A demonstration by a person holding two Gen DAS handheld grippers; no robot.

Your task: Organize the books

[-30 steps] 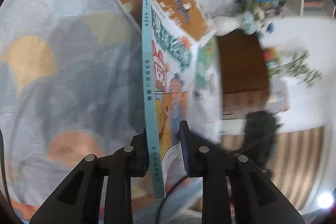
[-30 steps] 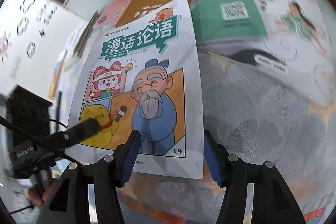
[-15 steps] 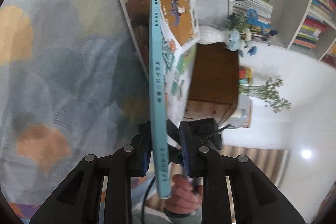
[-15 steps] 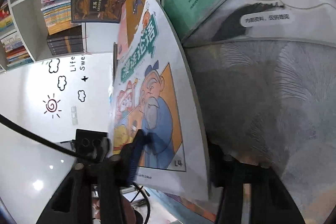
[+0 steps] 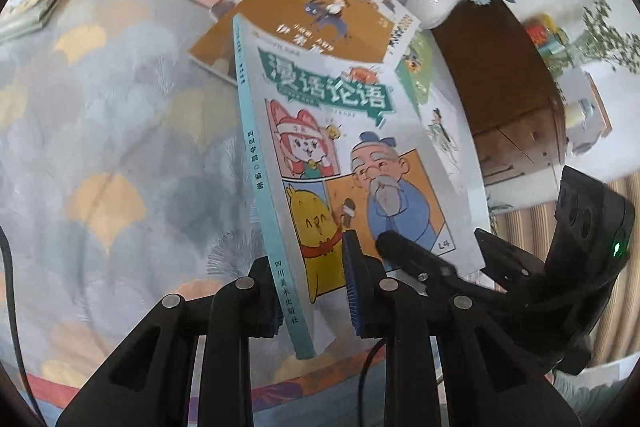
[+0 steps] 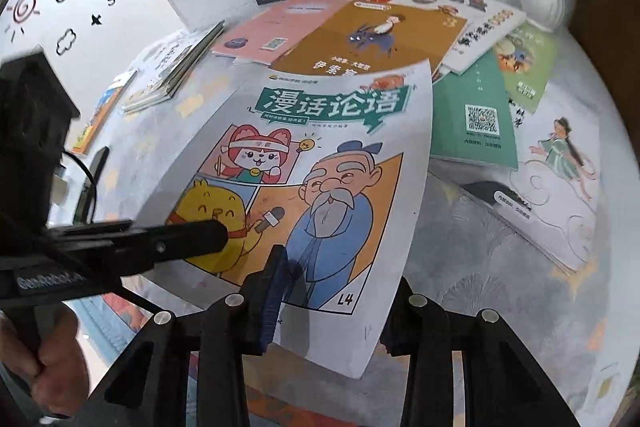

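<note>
**Second gripper closing on the comic book as it is being lifted**

The comic book [image 5: 352,163], the one with the bearded scholar and yellow chick on its white cover, is now being carried clear of the patterned tabletop [image 5: 112,155], tilting with its teal spine toward the left gripper [image 5: 314,293]. That gripper is staying clamped narrow across the spine end, one pad behind the book and one on the cover. A second ago the right gripper [image 6: 332,295] was standing wide around the book's lower edge; now its jaws are closing, the blue pad is lying on the cover near the scholar's robe and the far finger is passing behind the book's free edge. The book is also sitting higher and more face-up than half a second back, when it was nearly edge-on to the left wrist camera.

In my judgement this means the book is passing to a two-handed hold, ready to be squared up and carried to a pile.

Ahead of both grippers, the brown donkey book [image 6: 372,39], the pink book [image 6: 276,27] and the green QR-code book [image 6: 472,115] are still lying scattered, overlapping, so most of the sorting is remaining.
</note>
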